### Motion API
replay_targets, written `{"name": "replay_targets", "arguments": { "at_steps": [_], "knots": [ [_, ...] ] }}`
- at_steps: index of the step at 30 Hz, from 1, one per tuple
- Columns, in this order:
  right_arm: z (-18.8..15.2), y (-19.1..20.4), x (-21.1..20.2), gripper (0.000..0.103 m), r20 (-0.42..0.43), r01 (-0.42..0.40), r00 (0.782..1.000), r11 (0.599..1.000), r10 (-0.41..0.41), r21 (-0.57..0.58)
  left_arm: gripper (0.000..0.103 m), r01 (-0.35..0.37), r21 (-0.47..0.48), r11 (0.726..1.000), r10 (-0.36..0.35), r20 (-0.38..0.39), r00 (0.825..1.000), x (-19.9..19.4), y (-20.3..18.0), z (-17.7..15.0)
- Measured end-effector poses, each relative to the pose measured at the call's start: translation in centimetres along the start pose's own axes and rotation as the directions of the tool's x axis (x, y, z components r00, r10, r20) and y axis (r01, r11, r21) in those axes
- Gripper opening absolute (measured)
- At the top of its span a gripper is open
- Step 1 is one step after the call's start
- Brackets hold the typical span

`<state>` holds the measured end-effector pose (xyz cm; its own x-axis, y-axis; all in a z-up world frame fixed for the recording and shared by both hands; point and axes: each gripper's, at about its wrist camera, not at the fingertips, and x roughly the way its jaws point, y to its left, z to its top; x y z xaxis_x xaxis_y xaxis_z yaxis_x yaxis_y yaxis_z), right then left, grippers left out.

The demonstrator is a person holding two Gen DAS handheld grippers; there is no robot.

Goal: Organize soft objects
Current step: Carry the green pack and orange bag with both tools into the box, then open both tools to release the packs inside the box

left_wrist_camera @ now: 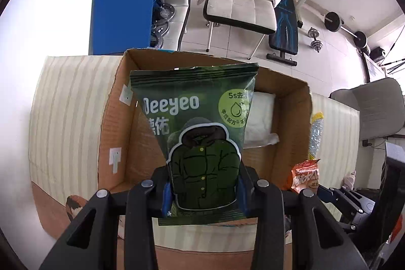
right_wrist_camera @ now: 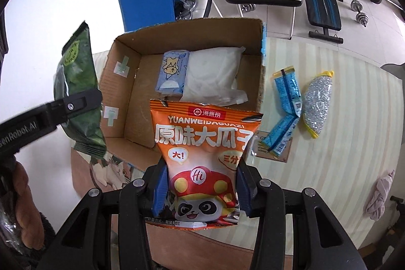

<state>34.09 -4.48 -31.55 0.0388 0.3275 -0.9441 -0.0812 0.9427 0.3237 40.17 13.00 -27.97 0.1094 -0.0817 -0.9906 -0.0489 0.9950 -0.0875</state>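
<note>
Your left gripper [left_wrist_camera: 205, 190] fingers clamp the green pack [left_wrist_camera: 196, 125], long axis upright. Your right gripper [right_wrist_camera: 201, 190] fingers pinch the orange seed bag [right_wrist_camera: 202, 156], top edge toward the cardboard box [right_wrist_camera: 126, 92].

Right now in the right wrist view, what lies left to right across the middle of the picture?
Green wipes pouch → open cardboard box → blue cartoon tissue pack → white plastic packet → blue foil sachets → silver mesh scrubber.

Box [right_wrist_camera: 131, 82] left half free; packs [right_wrist_camera: 212, 75] fill right.
</note>
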Motion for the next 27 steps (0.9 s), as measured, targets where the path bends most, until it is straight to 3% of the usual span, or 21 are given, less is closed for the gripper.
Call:
{"name": "replay_targets", "arguments": {
  "at_steps": [5, 13, 21, 27],
  "knots": [
    [1.7, 1.2, 6.2, 0.048, -0.059, 0.09, 0.994, 0.995, -0.088, 0.035, 0.036, -0.014, 0.012, 1.0, 0.015, -0.061, 0.998, 4.1, 2.7, 2.7],
    [1.9, 0.9, 13.3, 0.048, -0.158, 0.163, 0.976, 0.983, -0.148, 0.087, 0.036, -0.024, 0.065, 0.998, 0.034, -0.153, 0.988, 9.7, 4.3, 5.7],
    [2.0, 0.1, 15.8, 0.048, -0.205, 0.222, 0.959, 0.969, -0.197, 0.112, 0.037, -0.099, 0.153, 0.983, 0.131, -0.213, 0.968, 13.8, 3.8, 7.8],
    [2.3, -0.5, 16.7, 0.049, -0.235, 0.24, 0.95, 0.961, -0.204, 0.136, 0.041, -0.074, 0.129, 0.989, 0.106, -0.264, 0.959, 15.0, 4.0, 8.2]
  ]
}}
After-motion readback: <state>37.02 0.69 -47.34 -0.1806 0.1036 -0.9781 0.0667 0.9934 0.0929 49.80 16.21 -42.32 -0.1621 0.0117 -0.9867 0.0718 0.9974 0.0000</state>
